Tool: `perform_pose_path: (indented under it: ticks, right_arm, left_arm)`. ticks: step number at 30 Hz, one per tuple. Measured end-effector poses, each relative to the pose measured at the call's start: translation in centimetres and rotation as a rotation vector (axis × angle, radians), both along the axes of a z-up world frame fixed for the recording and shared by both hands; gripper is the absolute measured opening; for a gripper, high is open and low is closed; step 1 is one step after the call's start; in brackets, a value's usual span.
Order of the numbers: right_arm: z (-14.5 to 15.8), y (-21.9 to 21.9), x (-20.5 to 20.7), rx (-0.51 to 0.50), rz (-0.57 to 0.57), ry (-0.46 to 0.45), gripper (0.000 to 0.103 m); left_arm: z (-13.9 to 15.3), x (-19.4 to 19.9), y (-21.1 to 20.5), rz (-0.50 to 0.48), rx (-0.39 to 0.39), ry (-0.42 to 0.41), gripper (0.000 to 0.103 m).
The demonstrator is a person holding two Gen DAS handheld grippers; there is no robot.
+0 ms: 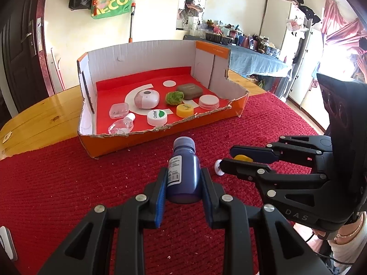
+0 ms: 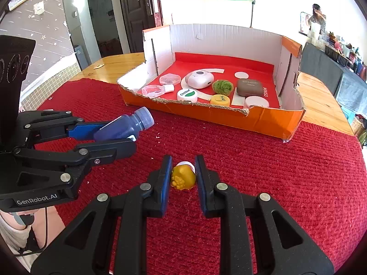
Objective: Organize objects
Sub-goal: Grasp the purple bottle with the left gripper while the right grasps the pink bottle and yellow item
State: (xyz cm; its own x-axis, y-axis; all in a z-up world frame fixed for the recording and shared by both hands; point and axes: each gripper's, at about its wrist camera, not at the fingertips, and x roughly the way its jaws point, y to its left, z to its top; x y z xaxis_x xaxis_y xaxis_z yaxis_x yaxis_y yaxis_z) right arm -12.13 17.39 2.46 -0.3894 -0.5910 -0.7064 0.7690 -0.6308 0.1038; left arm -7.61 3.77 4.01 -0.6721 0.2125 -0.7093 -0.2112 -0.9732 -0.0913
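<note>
My left gripper [image 1: 183, 178] is shut on a small blue bottle [image 1: 183, 171] with a blue cap and a white label, held above the red mat. From the right wrist view the same bottle [image 2: 125, 126] sticks out of that gripper [image 2: 128, 135], cap toward the box. My right gripper [image 2: 183, 174] is shut on a small yellow knobbly object with a white end [image 2: 183, 178], just over the mat. In the left wrist view that gripper [image 1: 227, 158] shows at the right with a bit of yellow between its fingers. The orange cardboard box [image 1: 160, 135] lies ahead of both.
The box [image 2: 263, 116] holds a pink-white case [image 1: 146, 99], a brown case [image 1: 190, 91], a green fuzzy ball [image 1: 174, 97], a white jar [image 1: 157, 117], a yellow lid [image 1: 184, 110], a clear bottle [image 1: 121, 126] and a white disc stack [image 1: 208, 102]. Red mat [image 1: 68, 183] covers the wooden table [image 1: 41, 112].
</note>
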Motion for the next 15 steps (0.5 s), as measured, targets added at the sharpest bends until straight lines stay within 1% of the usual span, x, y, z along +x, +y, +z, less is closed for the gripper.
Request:
perform_pose_path:
  ticks: [9, 15]
  right_arm:
    - [-0.3, 0.4, 0.2, -0.004, 0.007, -0.010, 0.020]
    - [-1.6, 1.0, 0.3, 0.015, 0.006, -0.049, 0.020]
  left_arm:
    - [-1.0, -0.2, 0.0, -0.011, 0.006, -0.033, 0.028]
    - [-2.3, -0.5, 0.3, -0.015, -0.008, -0.065, 0.029]
